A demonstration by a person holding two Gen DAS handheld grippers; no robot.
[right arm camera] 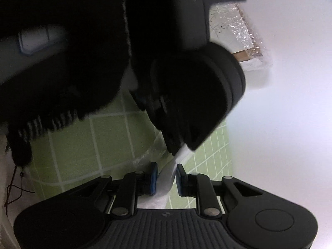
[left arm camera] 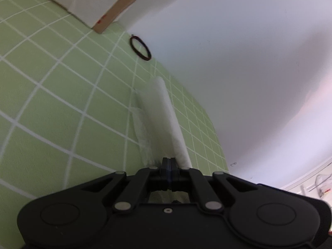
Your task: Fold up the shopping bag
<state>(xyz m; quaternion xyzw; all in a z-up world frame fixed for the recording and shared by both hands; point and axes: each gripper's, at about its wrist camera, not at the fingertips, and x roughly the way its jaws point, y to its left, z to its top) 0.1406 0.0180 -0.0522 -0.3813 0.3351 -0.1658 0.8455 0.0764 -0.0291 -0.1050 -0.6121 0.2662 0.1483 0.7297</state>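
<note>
The shopping bag [left arm camera: 166, 116] is a thin white plastic bag folded into a long narrow strip on the green grid mat [left arm camera: 62, 95]. My left gripper [left arm camera: 170, 161] is shut on the near end of the strip. In the right wrist view the bag strip [right arm camera: 166, 178] passes between the blue pads [right arm camera: 154, 178] of my right gripper [right arm camera: 166, 176], which is open around it. The left gripper's black body [right arm camera: 197, 95] fills the space just ahead, clamped on the same strip.
A black elastic ring [left arm camera: 140, 48] lies on the mat near its edge. A cardboard piece with white paper [left arm camera: 87, 2] sits at the far corner. The white tabletop [left arm camera: 249, 62] lies right of the mat. A black gloved hand [right arm camera: 62, 51] holds the left gripper.
</note>
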